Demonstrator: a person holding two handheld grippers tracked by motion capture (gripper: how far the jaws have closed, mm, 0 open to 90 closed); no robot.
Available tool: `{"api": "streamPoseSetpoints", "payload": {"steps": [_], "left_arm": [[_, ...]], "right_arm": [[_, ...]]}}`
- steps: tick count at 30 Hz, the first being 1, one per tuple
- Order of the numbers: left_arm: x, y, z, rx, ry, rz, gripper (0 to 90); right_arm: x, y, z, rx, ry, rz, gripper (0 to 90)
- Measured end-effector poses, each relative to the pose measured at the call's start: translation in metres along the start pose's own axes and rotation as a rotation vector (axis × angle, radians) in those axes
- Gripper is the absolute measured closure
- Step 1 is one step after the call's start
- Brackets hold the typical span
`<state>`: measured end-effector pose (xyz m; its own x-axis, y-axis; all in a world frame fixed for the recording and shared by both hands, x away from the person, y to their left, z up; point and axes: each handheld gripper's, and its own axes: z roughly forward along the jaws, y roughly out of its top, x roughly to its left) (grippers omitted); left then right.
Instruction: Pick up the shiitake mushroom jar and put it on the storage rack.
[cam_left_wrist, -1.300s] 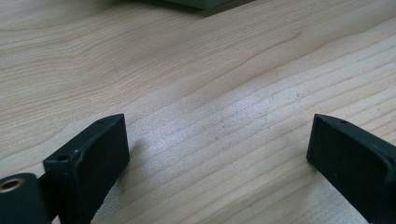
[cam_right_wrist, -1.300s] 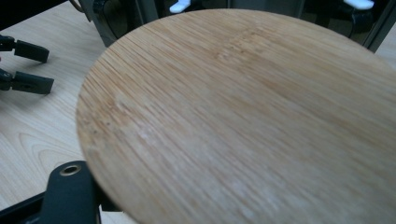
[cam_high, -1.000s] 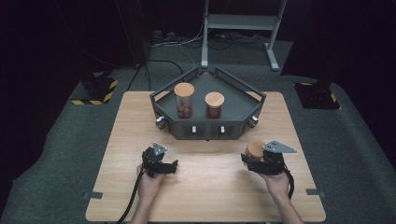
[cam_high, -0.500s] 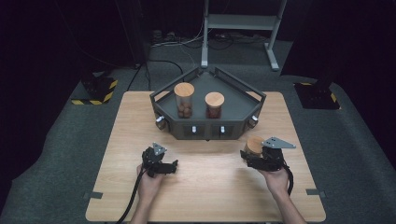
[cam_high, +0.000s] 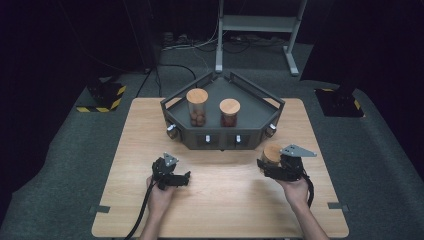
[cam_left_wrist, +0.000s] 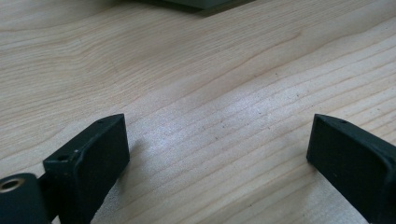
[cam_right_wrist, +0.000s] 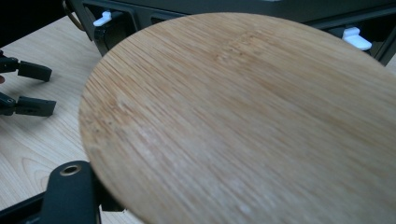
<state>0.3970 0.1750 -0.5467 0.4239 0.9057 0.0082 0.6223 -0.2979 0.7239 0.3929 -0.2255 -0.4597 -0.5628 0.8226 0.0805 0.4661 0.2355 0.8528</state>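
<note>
- Dark floor and black background surround a pale wooden table (cam_high: 125, 150), with a grey angular tray (cam_high: 175, 107) standing at its far middle.
- Left of centre on the near half, the left gripper (cam_left_wrist: 219, 154) rests low over bare wood, its jaws spread wide with nothing between them.
- Inside the tray stand two jars: a taller jar (cam_high: 197, 107) on the left and a shorter jar (cam_high: 230, 113) just beside it on the right, both capped with round wooden lids and apart from each other.
- Further right, near the tray's right front corner, the right gripper (cam_high: 270, 165) is clamped on a third jar (cam_high: 272, 154), whose wooden lid (cam_right_wrist: 243, 121) sits close before that gripper's camera.
- Judging by this layout, two jars are already placed and the third is gripped just outside the tray, so the remaining work looks like lifting it over the wall and setting it on the free floor right of the shorter jar.
</note>
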Motion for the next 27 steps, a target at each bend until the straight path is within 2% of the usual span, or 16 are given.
{"api": "streamPoseSetpoints", "payload": {"steps": [27], "left_arm": [[0.000,0.000,0.000,0.000,0.000,0.001,5.8]], "right_arm": [[0.001,0.015,0.001,-0.011,-0.001,-0.018,25.1]]}}
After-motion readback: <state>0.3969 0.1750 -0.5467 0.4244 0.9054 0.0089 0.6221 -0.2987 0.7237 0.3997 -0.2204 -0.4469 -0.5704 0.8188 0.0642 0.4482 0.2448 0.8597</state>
